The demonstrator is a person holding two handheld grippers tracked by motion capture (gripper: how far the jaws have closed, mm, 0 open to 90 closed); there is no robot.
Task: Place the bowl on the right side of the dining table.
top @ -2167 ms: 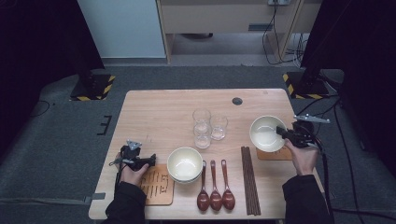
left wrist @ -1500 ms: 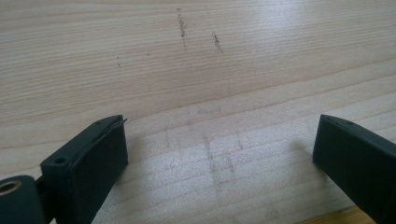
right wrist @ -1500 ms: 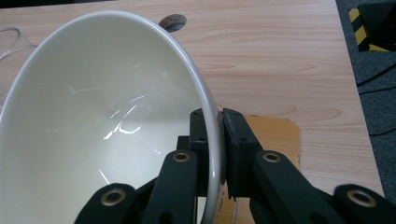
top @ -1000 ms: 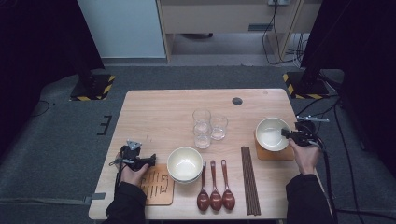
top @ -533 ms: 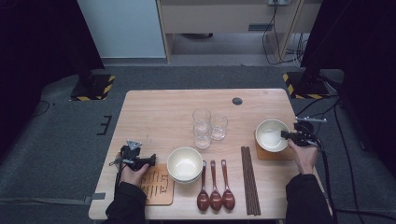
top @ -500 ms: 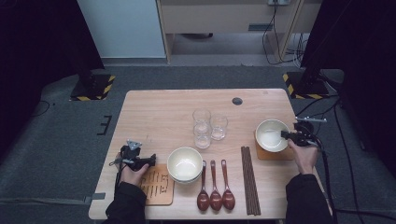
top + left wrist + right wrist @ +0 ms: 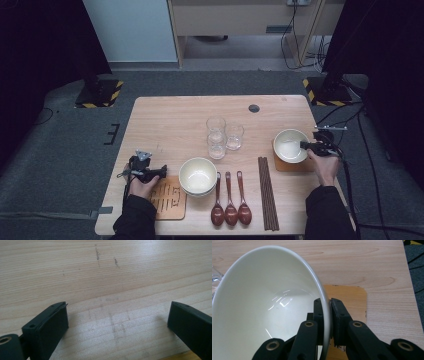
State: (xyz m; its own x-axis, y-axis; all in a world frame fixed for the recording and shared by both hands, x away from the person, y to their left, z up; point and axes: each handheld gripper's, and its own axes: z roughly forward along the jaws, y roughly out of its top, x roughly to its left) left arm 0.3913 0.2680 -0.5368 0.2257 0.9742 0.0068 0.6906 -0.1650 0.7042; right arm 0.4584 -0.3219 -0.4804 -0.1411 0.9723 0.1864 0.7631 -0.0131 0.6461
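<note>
One gripper (image 7: 326, 315) on bowl (image 7: 262, 302) rim

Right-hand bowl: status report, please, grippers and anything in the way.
Right gripper shut on white bowl rim, over orange coaster. Left gripper open above bare table. Glasses nearby, clear of bowl.

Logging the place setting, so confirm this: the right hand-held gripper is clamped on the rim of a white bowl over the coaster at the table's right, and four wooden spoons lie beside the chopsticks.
One detail is off: the high view shows three spoons, not four, left of the chopsticks. The rest holds: the right hand-held gripper grips the rim of the white bowl above the coaster.
</note>
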